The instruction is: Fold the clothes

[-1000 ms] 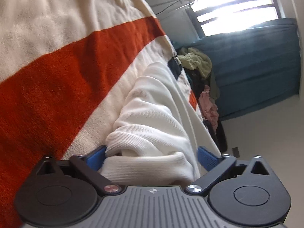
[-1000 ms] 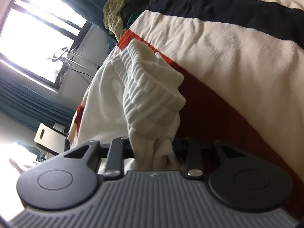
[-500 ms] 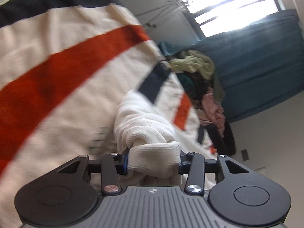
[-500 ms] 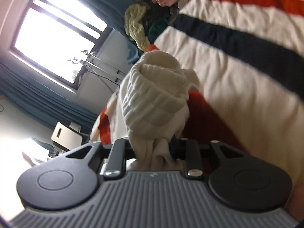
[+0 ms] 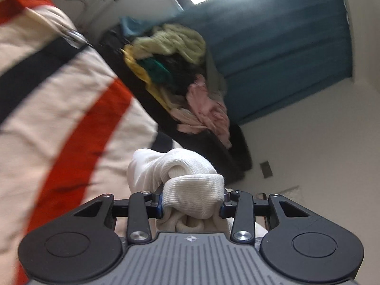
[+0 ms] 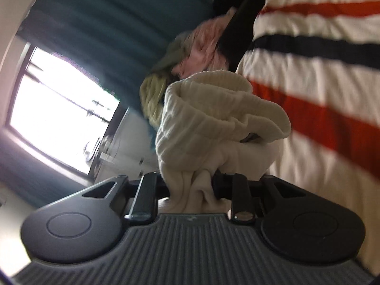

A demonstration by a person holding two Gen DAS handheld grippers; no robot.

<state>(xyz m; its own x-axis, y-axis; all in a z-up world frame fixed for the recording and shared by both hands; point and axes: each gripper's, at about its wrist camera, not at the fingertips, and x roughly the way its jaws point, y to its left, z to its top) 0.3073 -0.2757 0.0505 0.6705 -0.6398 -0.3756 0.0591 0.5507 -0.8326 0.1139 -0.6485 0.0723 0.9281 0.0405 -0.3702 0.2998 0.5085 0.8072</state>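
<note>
A white ribbed knit garment (image 5: 175,168) is bunched up and lifted off the striped bedspread (image 5: 59,118). My left gripper (image 5: 192,204) is shut on a thick rolled fold of it, the blue pads pressing from both sides. In the right wrist view the same white garment (image 6: 213,109) hangs in a crumpled lump above the bedspread (image 6: 320,76). My right gripper (image 6: 191,185) is shut on a gathered bunch of its fabric. The rest of the garment below the grippers is hidden.
A pile of mixed clothes (image 5: 180,71), yellow-green, pink, green and black, lies at the bed's far end, also seen as the clothes pile (image 6: 201,45). Behind it hang blue curtains (image 5: 285,47) beside a bright window (image 6: 59,109). Both views are motion-blurred.
The left gripper closed on the white garment's fold. Both grippers then rose and swung away from the bedspread with the garment, bringing the clothes pile and curtains into fuller view.
</note>
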